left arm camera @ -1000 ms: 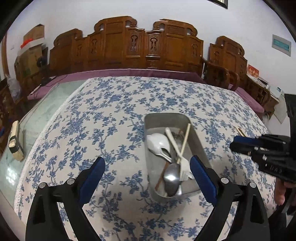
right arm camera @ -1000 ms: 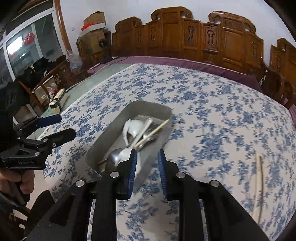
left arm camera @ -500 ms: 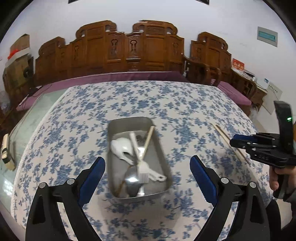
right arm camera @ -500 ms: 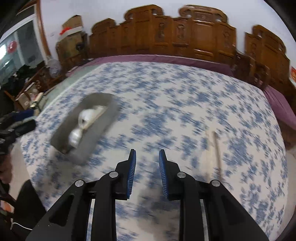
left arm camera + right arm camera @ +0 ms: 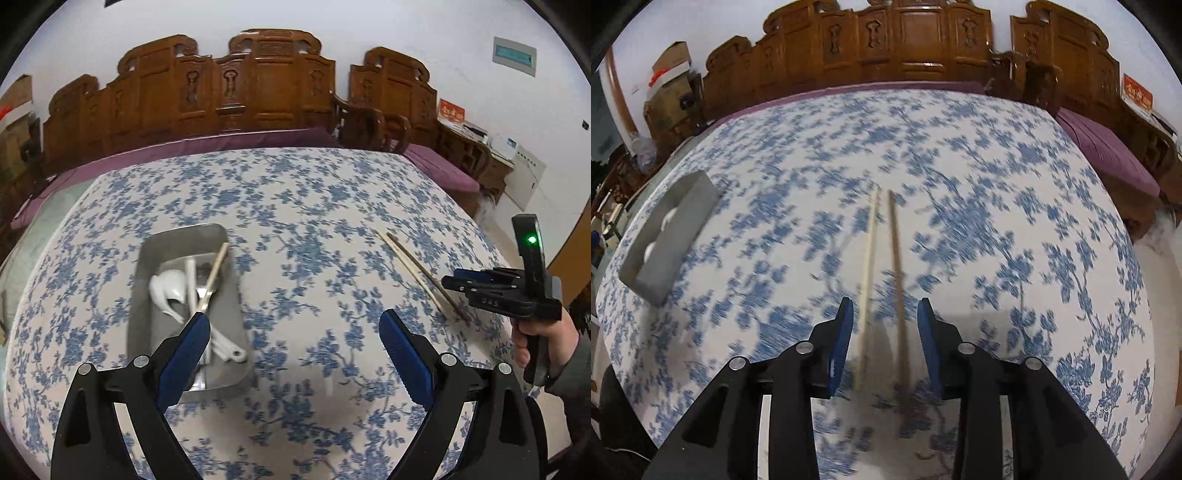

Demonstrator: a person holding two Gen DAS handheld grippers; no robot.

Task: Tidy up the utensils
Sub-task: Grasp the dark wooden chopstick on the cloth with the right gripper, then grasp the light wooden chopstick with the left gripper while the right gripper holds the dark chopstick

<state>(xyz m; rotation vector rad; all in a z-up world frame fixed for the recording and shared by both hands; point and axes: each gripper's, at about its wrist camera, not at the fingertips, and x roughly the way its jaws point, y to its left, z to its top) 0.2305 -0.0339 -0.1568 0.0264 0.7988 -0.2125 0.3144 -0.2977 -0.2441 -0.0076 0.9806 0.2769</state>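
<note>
On the left side of the flowered tablecloth (image 5: 303, 192) sits our metal tray (image 5: 147, 266), already loaded: a white ceramic spoon (image 5: 168, 291), a second white spoon handle poking out at its near end, a metal spoon partly hidden, and one chopstick (image 5: 216, 271) leaning across the tray's right wall. We judge that part of the sorting done.

Over the tray's near right corner hangs our left gripper (image 5: 291, 343), jaws spread wide, nothing between them, touching nothing. It seems to be idle for now.

Further right, well apart from the tray, two chopsticks lie loose on the cloth, side by side and nearly parallel: a pale one (image 5: 868, 266) and a darker one (image 5: 897, 280). These are what is left, as far as we can see; no other stray utensils show on the cloth.

At the far right, our right gripper (image 5: 885, 332) points down over the near ends of that pair. Its jaws have just been opening and now stand partly apart, with both sticks running between them, though the pads do not press on either. Nothing is held yet.

Our reading: mostly finished; the last pair needs gripping and carrying left to the tray. Thin sticks lying flat may slip or split up when pinched.
</note>
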